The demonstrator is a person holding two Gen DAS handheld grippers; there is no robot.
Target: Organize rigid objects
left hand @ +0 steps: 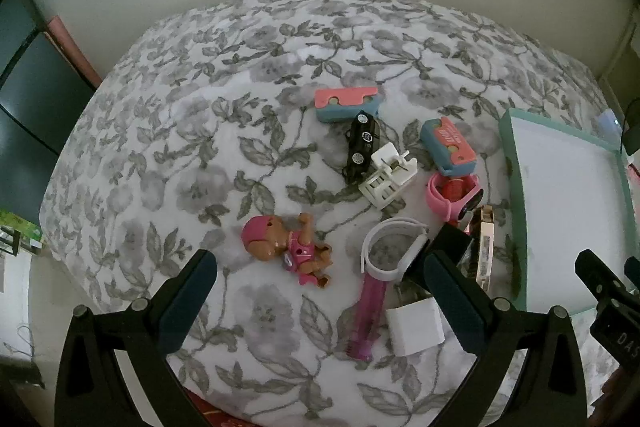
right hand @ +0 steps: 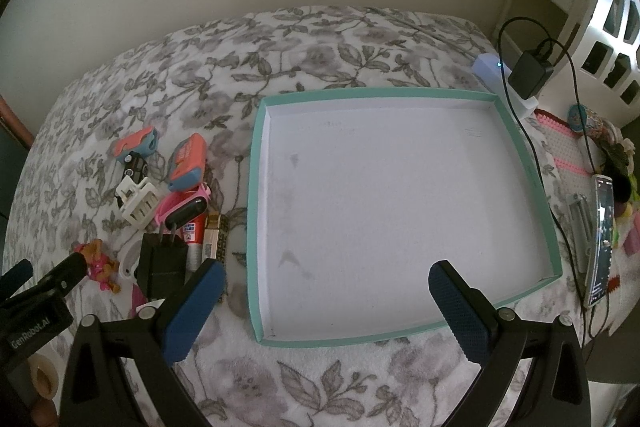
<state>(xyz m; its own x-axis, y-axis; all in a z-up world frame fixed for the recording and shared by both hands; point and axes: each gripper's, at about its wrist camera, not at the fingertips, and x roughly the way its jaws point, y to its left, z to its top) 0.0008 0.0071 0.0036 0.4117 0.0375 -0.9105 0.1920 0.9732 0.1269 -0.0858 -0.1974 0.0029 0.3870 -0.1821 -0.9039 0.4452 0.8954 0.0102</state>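
Note:
Small toys and gadgets lie in a loose pile on the floral bedspread. My left gripper (left hand: 320,283) hangs open above a pink-capped doll (left hand: 288,251), a white watch band (left hand: 394,247), a purple comb (left hand: 370,315) and a white charger (left hand: 414,327). Farther back are a black toy car (left hand: 362,143), a white plastic clip (left hand: 388,173), two pink-and-blue cases (left hand: 346,99) and a pink watch (left hand: 452,197). My right gripper (right hand: 328,307) is open over the near part of the teal-rimmed white tray (right hand: 256,211), which holds nothing. A black plug adapter (right hand: 162,259) stands left of it.
Right of the tray lie a phone (right hand: 600,239), a black cable (right hand: 560,219) and a plugged-in black charger (right hand: 530,73). A plain wall runs behind the bed. White furniture (right hand: 616,39) stands at the far right, and dark furniture (left hand: 24,99) at the far left.

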